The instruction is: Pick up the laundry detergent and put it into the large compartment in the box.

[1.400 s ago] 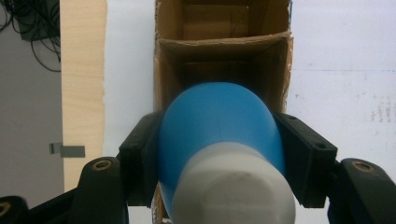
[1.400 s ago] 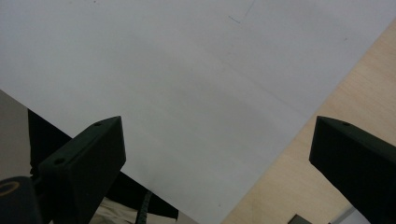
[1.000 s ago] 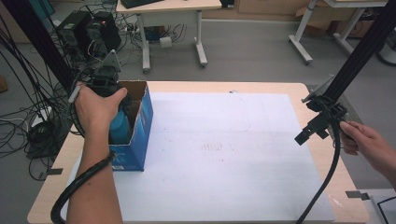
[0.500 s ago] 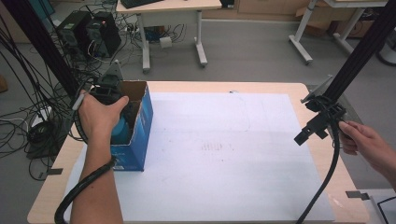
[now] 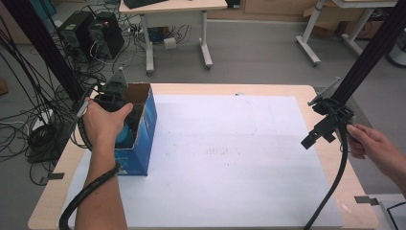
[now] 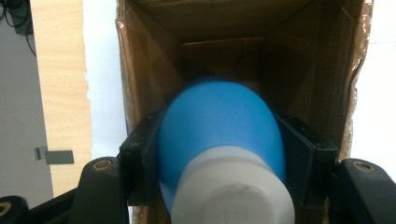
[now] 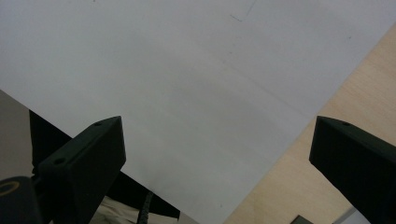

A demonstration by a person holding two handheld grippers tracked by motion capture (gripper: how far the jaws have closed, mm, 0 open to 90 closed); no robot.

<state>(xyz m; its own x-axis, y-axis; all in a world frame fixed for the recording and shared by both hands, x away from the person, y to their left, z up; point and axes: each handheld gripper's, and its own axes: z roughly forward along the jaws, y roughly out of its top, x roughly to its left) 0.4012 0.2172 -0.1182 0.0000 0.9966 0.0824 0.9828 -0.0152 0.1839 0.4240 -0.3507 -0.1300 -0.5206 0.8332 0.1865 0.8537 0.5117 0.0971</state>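
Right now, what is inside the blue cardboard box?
A blue bottle with a white cap, clamped in the left claw, is inside the blue cardboard box. The bottle hides most of the box floor.

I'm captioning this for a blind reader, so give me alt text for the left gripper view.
The left gripper clamps a blue bottle with a white cap between its black jaws, inside an open cardboard box. White paper and wooden table show at left.

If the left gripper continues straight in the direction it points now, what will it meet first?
The left gripper, shut on the blue bottle, points down into the open cardboard box. Going straight on, the bottle would probably meet the brown bottom of the box first; how far off that is cannot be judged.
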